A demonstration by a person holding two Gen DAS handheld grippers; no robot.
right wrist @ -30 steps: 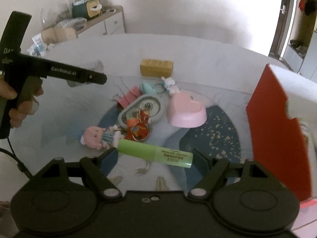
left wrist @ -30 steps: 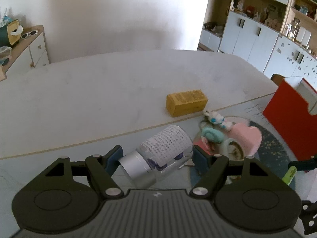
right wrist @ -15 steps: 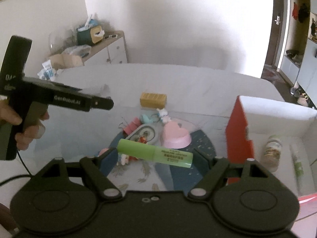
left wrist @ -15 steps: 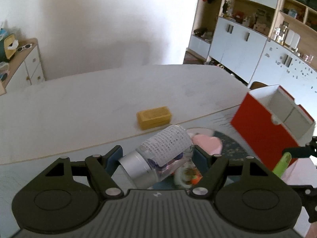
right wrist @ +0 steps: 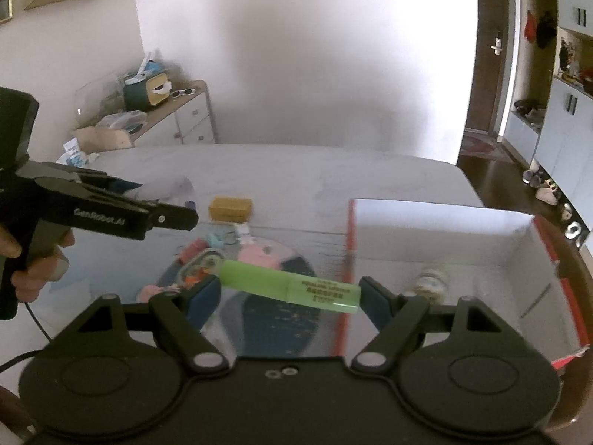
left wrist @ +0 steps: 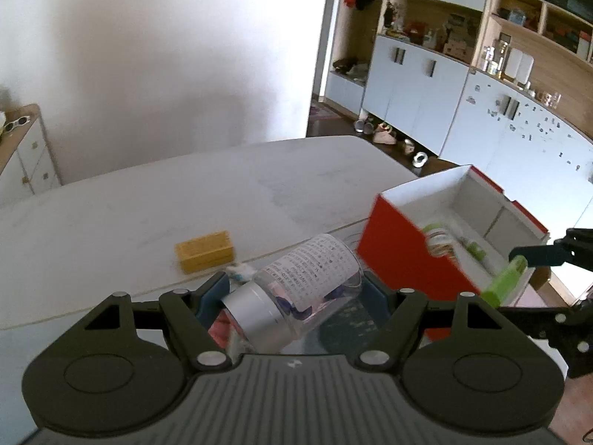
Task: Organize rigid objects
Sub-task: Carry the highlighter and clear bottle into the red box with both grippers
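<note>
My left gripper (left wrist: 296, 293) clamps a clear bottle (left wrist: 296, 298); my right gripper (right wrist: 289, 293) clamps a green tube (right wrist: 292, 287). Red box (right wrist: 444, 230) lies ahead, yellow block (left wrist: 204, 251) beyond.

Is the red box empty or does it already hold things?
Not empty: the red box holds a small jar and a thin stick.

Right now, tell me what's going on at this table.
A person is tidying small items with a handheld gripper in each hand. The left gripper holds a clear bottle with a silver cap lengthwise between its pads. The right gripper holds a green tube the same way. Both are up off the table, near the red box, which already has a few things inside. A yellow box and small trinkets remain on the table.
</note>
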